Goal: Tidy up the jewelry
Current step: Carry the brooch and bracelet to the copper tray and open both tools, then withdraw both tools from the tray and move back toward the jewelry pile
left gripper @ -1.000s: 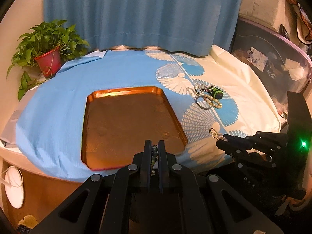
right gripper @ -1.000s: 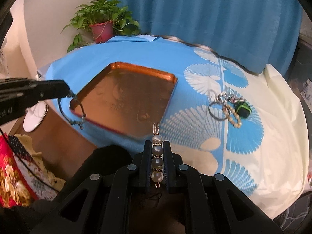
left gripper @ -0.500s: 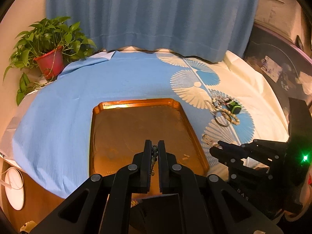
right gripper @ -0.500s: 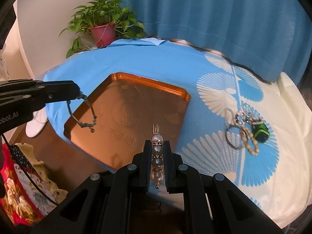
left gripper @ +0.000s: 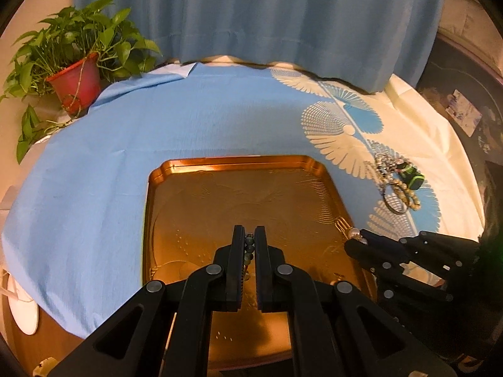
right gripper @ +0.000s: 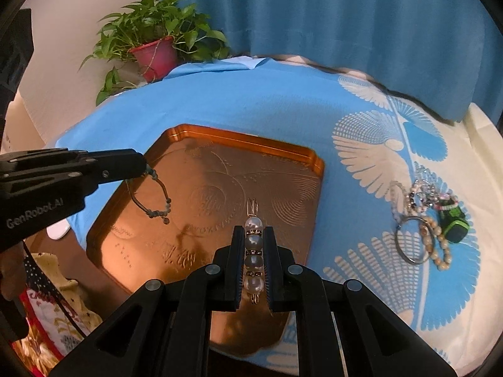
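A copper tray [left gripper: 226, 161] [right gripper: 251, 139] lies on the blue cloth, with both grippers over it. My left gripper [left gripper: 250, 235] [right gripper: 143, 166] is shut on a dark cord bracelet with small green beads [left gripper: 249, 246]. In the right wrist view that bracelet [right gripper: 155, 199] dangles in a loop above the tray's left part. My right gripper [right gripper: 254, 231] [left gripper: 353, 238] is shut on a pearl clasp piece [right gripper: 254, 251] with a gold loop; its pearl tip [left gripper: 355, 234] shows over the tray's right rim. A pile of jewelry [left gripper: 394, 182] [right gripper: 424, 220] lies on the cloth right of the tray.
A potted plant [left gripper: 75, 75] [right gripper: 155, 48] stands at the table's far left corner. A blue curtain [left gripper: 251, 15] hangs behind the table. The pile holds a metal ring [right gripper: 411, 242], a beige bead string and a green-black fob [right gripper: 454, 227]. Dark furniture [left gripper: 465, 119] stands right of the table.
Both grippers have moved forward and lower over the tray, each keeping its piece. The tray now fills more of both views and the jewelry pile has slid toward the right.
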The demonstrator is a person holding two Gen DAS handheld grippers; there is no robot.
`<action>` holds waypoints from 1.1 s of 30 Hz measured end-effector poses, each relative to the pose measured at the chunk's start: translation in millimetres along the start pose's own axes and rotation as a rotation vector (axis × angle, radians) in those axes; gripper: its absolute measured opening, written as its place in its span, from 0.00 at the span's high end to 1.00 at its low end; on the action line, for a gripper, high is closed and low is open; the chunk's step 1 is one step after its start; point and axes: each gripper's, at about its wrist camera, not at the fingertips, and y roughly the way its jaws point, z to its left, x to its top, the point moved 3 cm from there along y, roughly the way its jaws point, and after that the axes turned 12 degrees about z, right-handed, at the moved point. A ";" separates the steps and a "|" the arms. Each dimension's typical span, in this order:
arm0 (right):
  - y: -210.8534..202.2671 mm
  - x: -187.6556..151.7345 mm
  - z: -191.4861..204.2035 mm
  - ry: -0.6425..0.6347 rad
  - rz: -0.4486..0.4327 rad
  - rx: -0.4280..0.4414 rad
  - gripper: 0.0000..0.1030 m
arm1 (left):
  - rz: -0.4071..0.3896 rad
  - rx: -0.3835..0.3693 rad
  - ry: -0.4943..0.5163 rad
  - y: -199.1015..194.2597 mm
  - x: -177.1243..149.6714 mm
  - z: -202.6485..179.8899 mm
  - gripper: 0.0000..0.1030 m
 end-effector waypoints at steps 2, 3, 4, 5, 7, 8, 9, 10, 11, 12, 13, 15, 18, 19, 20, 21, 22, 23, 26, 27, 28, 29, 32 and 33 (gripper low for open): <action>5.2 2.7 -0.6 0.002 0.005 0.004 0.89 | 0.008 0.004 -0.003 6.9 1.1 1.5 0.97; 7.7 4.3 -1.3 0.004 0.006 0.008 0.89 | 0.010 0.009 -0.005 10.2 1.1 2.5 0.97; 10.2 5.5 -1.1 0.005 0.007 0.015 0.89 | 0.009 0.011 -0.008 12.5 0.9 3.3 0.96; 11.2 5.5 -1.0 0.004 0.008 0.021 0.89 | 0.007 0.012 -0.015 14.5 1.2 4.7 0.94; 13.7 7.0 1.5 -0.002 0.009 0.046 0.87 | 0.014 0.017 -0.030 17.4 0.9 9.0 0.65; 14.8 7.8 2.9 -0.005 0.011 0.052 0.84 | 0.021 0.035 -0.050 17.9 -0.1 12.0 0.30; 16.0 7.9 4.8 -0.011 0.020 0.051 0.79 | 0.013 0.058 -0.071 16.5 -0.9 13.9 0.17; 17.9 6.9 5.1 -0.013 0.039 0.044 0.56 | -0.012 0.084 -0.093 12.3 -3.6 15.9 0.07; 17.5 4.8 5.4 -0.005 0.046 0.037 0.30 | -0.041 0.107 -0.108 7.0 -7.3 17.6 0.07; 15.3 2.1 4.4 0.007 0.045 0.027 0.24 | -0.052 0.123 -0.109 2.6 -11.5 18.4 0.07; 11.5 -1.3 3.3 0.016 0.037 0.019 0.23 | -0.044 0.134 -0.104 0.0 -15.9 18.8 0.07; 2.9 -12.1 1.0 0.014 0.040 0.003 0.23 | -0.015 0.160 -0.093 -6.3 -29.5 16.6 0.07; -16.2 -38.9 -5.9 0.039 0.038 -0.037 0.23 | -0.028 0.184 -0.088 -23.0 -58.6 8.6 0.07; -22.2 -48.3 -7.6 0.051 0.038 -0.039 0.23 | -0.036 0.183 -0.086 -29.8 -71.0 4.0 0.07; -30.3 -60.7 -10.1 0.070 0.037 -0.041 0.23 | -0.041 0.182 -0.086 -34.8 -80.1 0.0 0.07; -38.7 -73.8 -12.2 0.090 0.034 -0.045 0.23 | -0.047 0.180 -0.086 -40.8 -91.4 -5.4 0.07; -46.2 -85.6 -13.5 0.109 0.031 -0.049 0.23 | -0.052 0.176 -0.087 -47.2 -102.4 -11.1 0.07; -52.2 -94.8 -14.2 0.124 0.030 -0.053 0.23 | -0.054 0.171 -0.090 -52.3 -109.4 -15.3 0.07; -75.4 -123.7 -11.9 0.148 0.017 -0.058 0.23 | -0.066 0.144 -0.095 -71.6 -130.8 -33.5 0.07; -84.1 -130.4 -9.6 0.143 0.007 -0.060 0.23 | -0.070 0.142 -0.088 -77.0 -134.0 -38.7 0.07; -95.0 -137.1 -6.7 0.132 -0.012 -0.067 0.23 | -0.076 0.148 -0.080 -83.0 -136.6 -42.9 0.07; -103.2 -142.2 -3.7 0.123 -0.027 -0.074 0.23 | -0.086 0.163 -0.075 -90.0 -139.3 -46.8 0.07; -128.7 -153.0 5.0 0.099 -0.078 -0.083 0.23 | -0.136 0.189 -0.078 -115.4 -147.9 -56.3 0.07; -135.6 -154.1 7.8 0.094 -0.092 -0.080 0.23 | -0.148 0.192 -0.080 -121.7 -150.3 -58.5 0.07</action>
